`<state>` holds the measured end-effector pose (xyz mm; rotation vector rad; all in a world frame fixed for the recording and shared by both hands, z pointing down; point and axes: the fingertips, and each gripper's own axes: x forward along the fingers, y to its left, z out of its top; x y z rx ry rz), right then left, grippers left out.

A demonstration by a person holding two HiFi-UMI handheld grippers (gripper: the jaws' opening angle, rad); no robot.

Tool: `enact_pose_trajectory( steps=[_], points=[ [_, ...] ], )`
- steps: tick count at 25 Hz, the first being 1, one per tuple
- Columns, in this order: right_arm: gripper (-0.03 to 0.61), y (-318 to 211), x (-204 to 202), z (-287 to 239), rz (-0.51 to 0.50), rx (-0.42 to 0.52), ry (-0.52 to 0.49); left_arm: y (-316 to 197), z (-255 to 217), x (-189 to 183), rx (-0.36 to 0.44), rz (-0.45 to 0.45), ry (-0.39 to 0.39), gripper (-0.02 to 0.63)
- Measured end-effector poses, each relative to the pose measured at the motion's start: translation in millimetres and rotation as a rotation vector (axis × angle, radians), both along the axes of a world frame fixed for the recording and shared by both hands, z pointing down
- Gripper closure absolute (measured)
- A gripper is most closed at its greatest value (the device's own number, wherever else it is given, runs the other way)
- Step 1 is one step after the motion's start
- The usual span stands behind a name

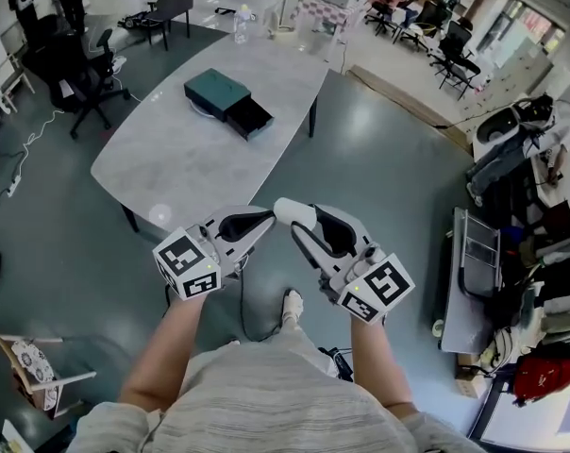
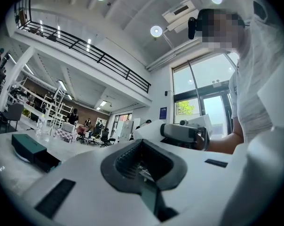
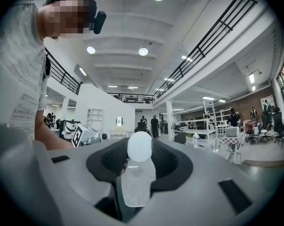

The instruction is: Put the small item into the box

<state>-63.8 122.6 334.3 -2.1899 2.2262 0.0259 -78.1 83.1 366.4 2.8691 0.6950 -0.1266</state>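
Right gripper point(image 1: 302, 219) pinches the white small item point(image 1: 293, 211) at its jaw tips, with the box point(image 1: 226, 101) well ahead and leftward on the table point(image 1: 153, 163); left gripper point(image 1: 263, 219) is closed and empty.

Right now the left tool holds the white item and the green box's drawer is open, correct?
No: the right tool holds the white item, as the right gripper view shows; the left tool is empty. The green box does have its drawer open.

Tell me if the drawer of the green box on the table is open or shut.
Open: the drawer sticks well out of the green box, and the left gripper view shows the same.
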Motion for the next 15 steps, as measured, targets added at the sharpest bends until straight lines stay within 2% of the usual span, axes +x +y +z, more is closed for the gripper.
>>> enact_pose_trajectory(
  steps=[10,15],
  points=[
    [0.413,-33,153,-12,-0.132,0.002,-0.003,-32,-11,147,-0.009,-0.143,0.004,0.594],
    [0.413,-41,207,-9,-0.207,-0.006,0.012,-37,-9,199,0.009,-0.207,0.010,0.594]
  ],
)
